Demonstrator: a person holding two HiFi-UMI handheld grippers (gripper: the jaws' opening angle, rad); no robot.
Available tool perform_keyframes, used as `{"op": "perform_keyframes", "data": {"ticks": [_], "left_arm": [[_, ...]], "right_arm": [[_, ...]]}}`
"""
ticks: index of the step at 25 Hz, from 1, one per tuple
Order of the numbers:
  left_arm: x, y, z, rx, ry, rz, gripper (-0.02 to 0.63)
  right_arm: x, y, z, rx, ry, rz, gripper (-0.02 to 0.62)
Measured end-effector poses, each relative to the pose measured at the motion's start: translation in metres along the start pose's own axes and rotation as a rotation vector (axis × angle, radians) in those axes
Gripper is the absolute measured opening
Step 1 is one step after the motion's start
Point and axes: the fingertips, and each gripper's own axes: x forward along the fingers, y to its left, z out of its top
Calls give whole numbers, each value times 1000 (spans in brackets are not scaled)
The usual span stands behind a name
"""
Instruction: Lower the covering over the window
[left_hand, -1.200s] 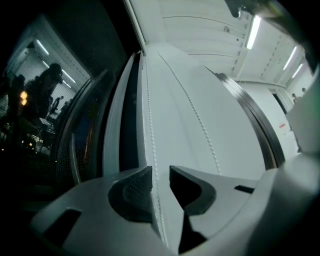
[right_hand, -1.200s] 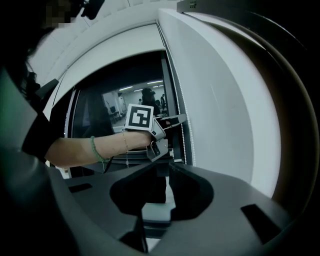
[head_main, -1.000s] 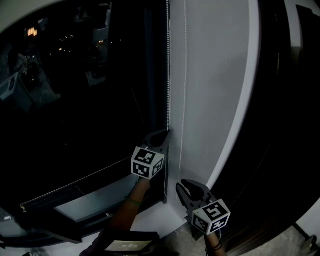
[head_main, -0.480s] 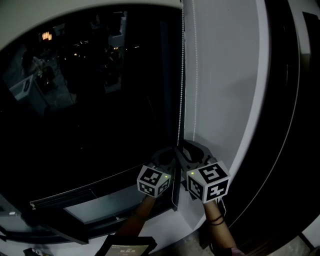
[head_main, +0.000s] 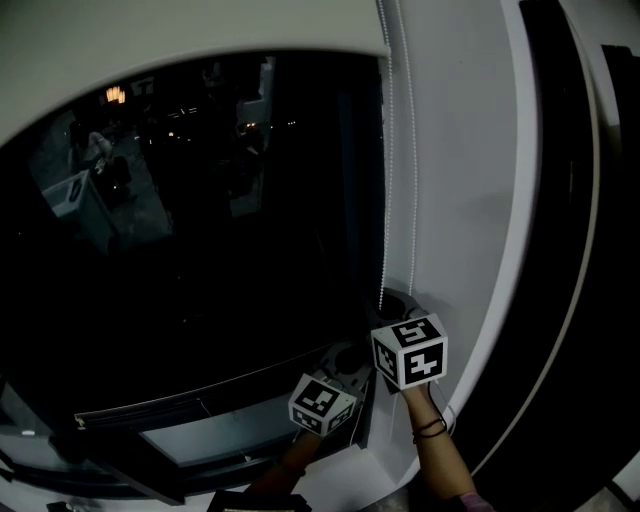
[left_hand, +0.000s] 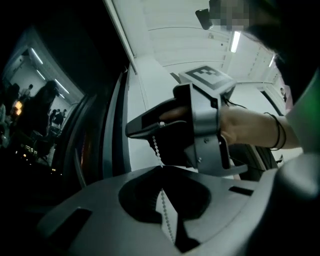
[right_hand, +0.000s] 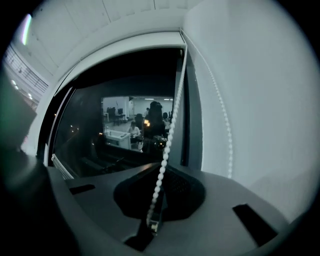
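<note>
At far left and centre, dark window (head_main: 200, 250) glass, mostly uncovered, with small lights reflected in it. Across its top, a pale band (head_main: 200, 40); covering or headbox, not distinguishable. Along the bottom, a pale sill (head_main: 230, 435) behind the lower frame.

Low at the window's right edge, left gripper (left_hand: 160, 169), angled slightly upward. Jaws fully together, pinching the bead chain (head_main: 385, 200) between the pads. Chain hanging straight down the window's right edge from the right end of the pale band. Second run of chain just beside it, against the wall.

Just right of and above the left gripper, right gripper (right_hand: 161, 176). Jaws just closed, now clamped on the same run of chain, higher up. Grippers near each other but apart, with a short length of chain bridging the gap.

Below the right gripper, wrist (head_main: 432, 428) with a thin dark band. Further right, white wall (head_main: 460, 200), then a dark vertical strip (head_main: 560, 250) at far right.
</note>
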Motion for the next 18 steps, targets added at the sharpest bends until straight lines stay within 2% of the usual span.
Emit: {"op": "perform_keyframes", "data": {"ticks": [2,5,8,11,15,16,18], "left_arm": [[-3,4,-2,0,2,10,2],[-5,5,-10,-3,22,9,2],[-4,2,-11,-12,12,4,2],[-4,1,-10,6,-3,1,2],[-1,-1,-11,1,-8,2,2],[-2,2,-12,-9,-8,9,2],[-4,10,-14,-19,-2,26,2]], "right_arm": [[0,7,-20,24,26,24,8],[-7,12,-33,23,9,14,7],[-16,10,-24,-12,-11,0,9],[-26,6,-10,29,-59,7,9],[-31,5,-7,53,-67,31,11],[-34,7,-7,65,-71,42,19],[-42,7,-2,105,-87,60,131]]}}
